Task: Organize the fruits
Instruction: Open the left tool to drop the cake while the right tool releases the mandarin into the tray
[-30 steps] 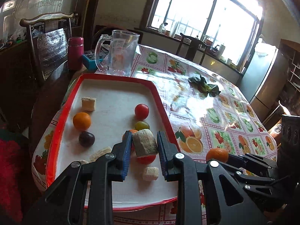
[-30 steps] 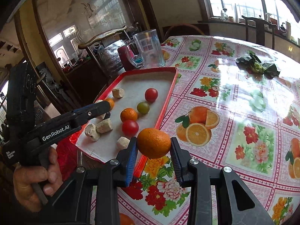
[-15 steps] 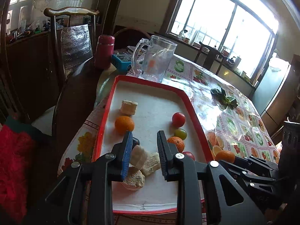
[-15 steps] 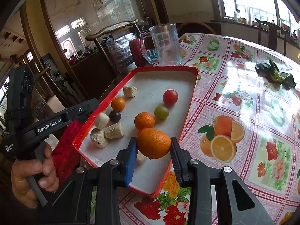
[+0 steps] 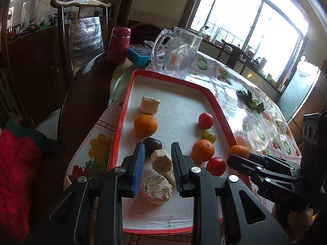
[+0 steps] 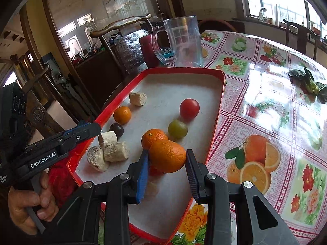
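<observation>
- While both tongs worked over the red tray (image 5: 119, 126), the left gripper (image 5: 157, 149) hovered at its near left with the jaws drawn almost together. A pale cut chunk (image 5: 160, 160) sat between them. Whether it was pinched or merely lying there could not be told.
- Just nearer lay a round pale chunk (image 5: 156, 187), so the pale pieces looked gathered at that near-left spot. One more pale chunk (image 5: 149, 105) lay apart, farther up the left side.
- Between those sat a small orange (image 5: 145, 125) and a dark plum-like fruit (image 5: 152, 144).
- Toward the right rim ran a loose line from far to near: a red tomato (image 5: 205, 120), a green fruit (image 5: 208, 135), a second orange (image 5: 203, 150) and another red tomato (image 5: 216, 166).
- The right gripper (image 6: 167, 152) was clenched on a larger orange (image 6: 169, 159), held above the tray's near right part, just beside the second orange.
- To the right, the flowered tablecloth (image 6: 265, 94) carried only a leafy bunch (image 6: 306, 81); no loose fruit showed there.
- Collecting seemed nearly done. What remained was setting the held orange down and perhaps bringing the stray chunk and far orange to their kinds.
</observation>
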